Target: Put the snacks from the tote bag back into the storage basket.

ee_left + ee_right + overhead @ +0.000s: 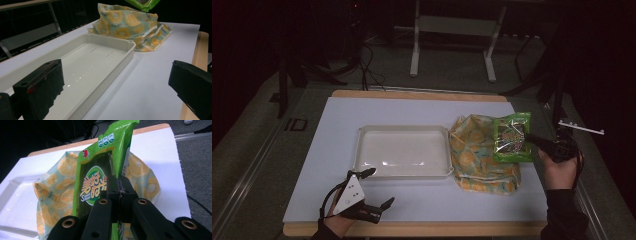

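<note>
The tray (403, 151) lies mid-table, the cloth bag (479, 160) just right of it, the snack packet (512, 136) above the bag

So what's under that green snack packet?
The lemon-print bag lies crumpled beneath the green snack packet, which the right gripper pinches by its edge. Anything inside the bag is hidden by its cloth.

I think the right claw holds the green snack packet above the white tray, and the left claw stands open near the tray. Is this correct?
Not quite. The right claw holds the green snack packet above the lemon-print cloth bag, not above the white tray; the high view shows it. The left claw does stand open near the tray.
</note>
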{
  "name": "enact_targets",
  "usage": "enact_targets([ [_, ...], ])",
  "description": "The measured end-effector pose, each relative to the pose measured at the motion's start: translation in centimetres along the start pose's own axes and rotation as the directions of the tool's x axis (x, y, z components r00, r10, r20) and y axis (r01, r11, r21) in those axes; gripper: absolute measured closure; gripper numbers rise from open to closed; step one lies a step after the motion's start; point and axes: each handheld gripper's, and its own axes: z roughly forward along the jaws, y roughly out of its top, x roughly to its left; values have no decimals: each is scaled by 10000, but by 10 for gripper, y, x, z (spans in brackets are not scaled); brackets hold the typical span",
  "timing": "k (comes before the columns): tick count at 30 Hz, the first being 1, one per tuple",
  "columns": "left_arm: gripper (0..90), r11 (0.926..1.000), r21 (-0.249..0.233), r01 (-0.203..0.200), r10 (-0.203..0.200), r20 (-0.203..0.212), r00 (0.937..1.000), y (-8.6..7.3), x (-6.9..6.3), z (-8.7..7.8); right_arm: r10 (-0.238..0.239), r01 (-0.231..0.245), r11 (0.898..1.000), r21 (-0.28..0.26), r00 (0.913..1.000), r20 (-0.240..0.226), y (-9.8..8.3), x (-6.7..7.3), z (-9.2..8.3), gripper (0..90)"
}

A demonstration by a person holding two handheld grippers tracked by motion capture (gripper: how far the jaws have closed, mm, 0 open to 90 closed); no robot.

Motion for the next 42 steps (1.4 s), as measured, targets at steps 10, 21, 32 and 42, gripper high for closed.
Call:
enact_targets([
  [10, 6, 10000, -3, 1, -1, -10, 10000, 0, 0, 0, 90, -91, 9996, -263, 9999, -51, 4, 2, -10, 891],
  [21, 6, 10000, 8, -5, 5, -12, 10000, 0, 0, 0, 44, -51, 9989, -472, 9999, -147, 11, 10, -19, 891],
  [32, 6, 10000, -13, -12, 12, -5, 10000, 0, 0, 0, -37, 16, 9980, -626, 9994, -339, 19, 21, -24, 890],
  [42, 6, 10000, -1, -44, 44, 3, 10000, 0, -1, 0, -180, 142, 9977, -668, 9981, -581, 25, 37, -22, 891],
])
